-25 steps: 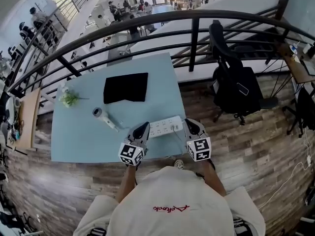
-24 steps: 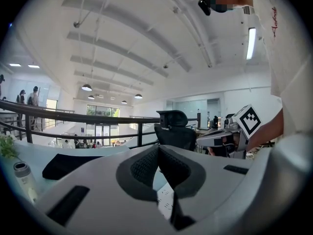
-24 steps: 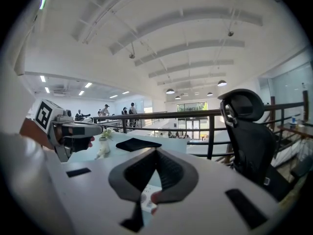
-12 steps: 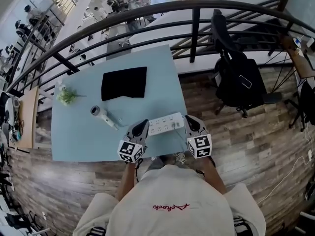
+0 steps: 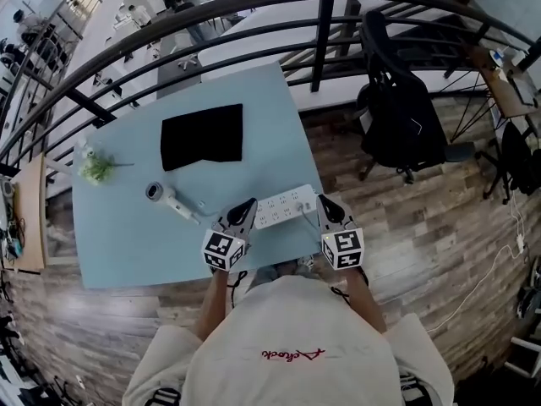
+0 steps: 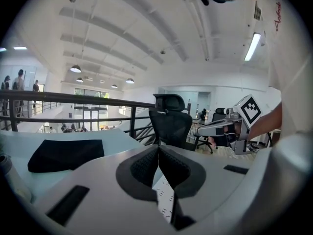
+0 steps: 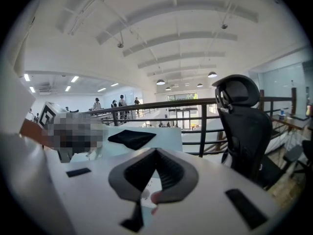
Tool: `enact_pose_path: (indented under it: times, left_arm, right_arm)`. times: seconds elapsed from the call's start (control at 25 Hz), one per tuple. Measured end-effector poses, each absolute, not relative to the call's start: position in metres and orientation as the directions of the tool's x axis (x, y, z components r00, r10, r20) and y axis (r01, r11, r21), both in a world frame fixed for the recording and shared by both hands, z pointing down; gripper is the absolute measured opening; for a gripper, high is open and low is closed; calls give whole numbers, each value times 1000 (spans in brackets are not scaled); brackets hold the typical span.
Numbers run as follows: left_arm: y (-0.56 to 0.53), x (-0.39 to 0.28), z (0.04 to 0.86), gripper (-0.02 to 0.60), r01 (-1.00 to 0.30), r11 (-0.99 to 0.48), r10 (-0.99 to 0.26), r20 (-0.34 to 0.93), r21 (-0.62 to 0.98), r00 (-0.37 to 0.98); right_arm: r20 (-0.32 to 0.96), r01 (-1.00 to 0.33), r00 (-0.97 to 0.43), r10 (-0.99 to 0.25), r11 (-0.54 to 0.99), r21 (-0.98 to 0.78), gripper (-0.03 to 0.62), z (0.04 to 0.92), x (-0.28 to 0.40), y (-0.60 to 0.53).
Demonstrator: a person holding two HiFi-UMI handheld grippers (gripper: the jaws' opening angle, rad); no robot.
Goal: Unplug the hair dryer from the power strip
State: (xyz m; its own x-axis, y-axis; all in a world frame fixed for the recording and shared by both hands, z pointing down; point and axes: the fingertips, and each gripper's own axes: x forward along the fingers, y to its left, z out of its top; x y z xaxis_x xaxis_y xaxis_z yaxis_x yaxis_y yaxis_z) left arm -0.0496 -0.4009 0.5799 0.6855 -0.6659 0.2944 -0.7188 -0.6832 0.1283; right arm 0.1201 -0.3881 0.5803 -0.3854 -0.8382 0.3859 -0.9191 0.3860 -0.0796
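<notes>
The white power strip (image 5: pixel 283 209) lies near the front edge of the light blue table (image 5: pixel 127 244), between my two grippers. The hair dryer (image 5: pixel 169 199) lies to its left with the nozzle end pointing away from the strip. I cannot make out its plug. My left gripper (image 5: pixel 247 205) is shut and empty, just left of the strip, and in the left gripper view (image 6: pixel 158 153) part of the strip (image 6: pixel 164 199) shows below the jaws. My right gripper (image 5: pixel 325 202) is shut and empty at the strip's right end, its jaws (image 7: pixel 155 155) closed.
A black cloth (image 5: pixel 201 136) lies at the table's back and a small plant (image 5: pixel 95 167) at its left. A black railing (image 5: pixel 321 32) runs behind the table. A black office chair (image 5: pixel 397 117) stands to the right on the wood floor.
Both grippers have sunk a little toward the table's front edge, staying shut. The head view has tilted, so the table sits further left in the picture.
</notes>
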Motion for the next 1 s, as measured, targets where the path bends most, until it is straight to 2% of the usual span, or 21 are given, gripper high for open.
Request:
enact_pose_path:
  times: [0.6,0.92,0.96,1.0]
  left_arm:
    - [-397,-57,636,8,-641,-746,-543,393,181,742]
    - [-387,-45,675,12,-573,-808,-449,487,138,749]
    - [-386,-42,678,42,-559,-818,-434,493,135,754]
    - [-385,-37,681,107,-541,-830,-415,499,135,761]
  right_arm:
    - [504,-944,-316,-803,319,-84,17,623,107,-361]
    - [541,-948,-302,-785,305,-87,17,639,108,-345]
    - [544,-949,-299,-784,302,-86,15,640,109,-344]
    - [547,-950,-296,-783,300,-85,15,641,110,-342]
